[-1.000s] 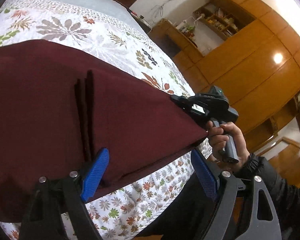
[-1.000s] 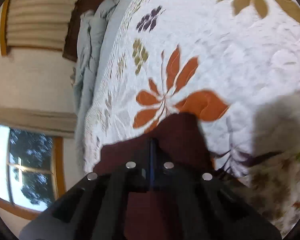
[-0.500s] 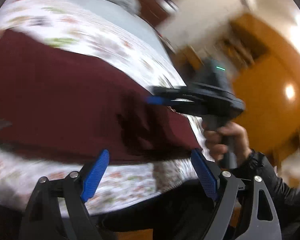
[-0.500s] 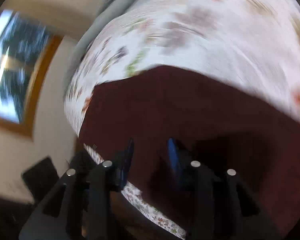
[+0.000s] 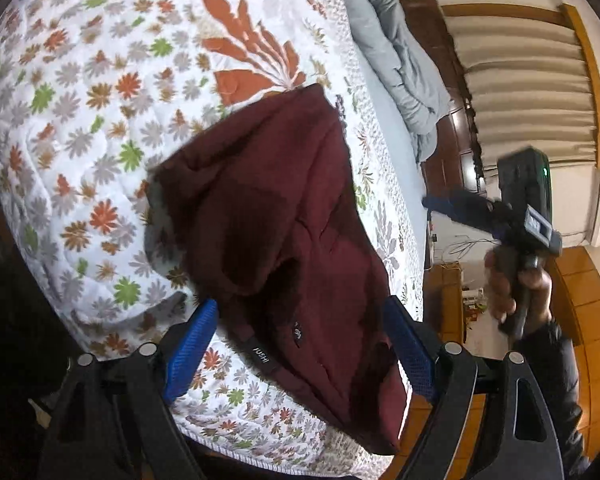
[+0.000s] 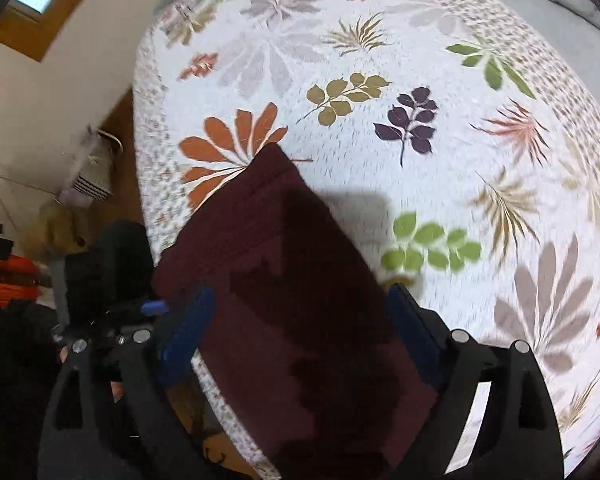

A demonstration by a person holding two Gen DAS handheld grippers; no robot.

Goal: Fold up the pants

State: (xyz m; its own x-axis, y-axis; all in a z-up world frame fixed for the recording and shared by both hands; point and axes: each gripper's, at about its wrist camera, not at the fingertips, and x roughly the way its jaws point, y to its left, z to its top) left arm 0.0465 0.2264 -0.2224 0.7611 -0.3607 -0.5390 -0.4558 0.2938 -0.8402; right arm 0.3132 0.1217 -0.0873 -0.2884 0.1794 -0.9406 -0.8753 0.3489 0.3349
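Note:
Dark maroon pants [image 5: 268, 220] lie folded in a rumpled strip on the floral quilt [image 5: 100, 120], with the labelled waist end hanging over the bed's near edge. My left gripper [image 5: 300, 348] is open and hovers over that end; its blue pads [image 5: 192, 340] do not touch the cloth. My right gripper [image 6: 300, 332] points steeply down above the pants [image 6: 284, 280], jaws opening, pads well clear of the fabric. In the left wrist view a hand holds the right gripper [image 5: 444, 202] out to the right of the bed.
A grey duvet [image 5: 396, 60] lies along the dark wooden headboard [image 5: 444, 80], with beige curtains [image 5: 532, 80] behind it. Orange wooden cabinets [image 5: 592, 300] stand to the right. Left of the bed, bags and clutter [image 6: 88, 184] sit on the floor.
The right gripper has let go of the pants' corner, opened wide and swung up over the bed. Both views have rolled. The left gripper has moved sideways along the pants.

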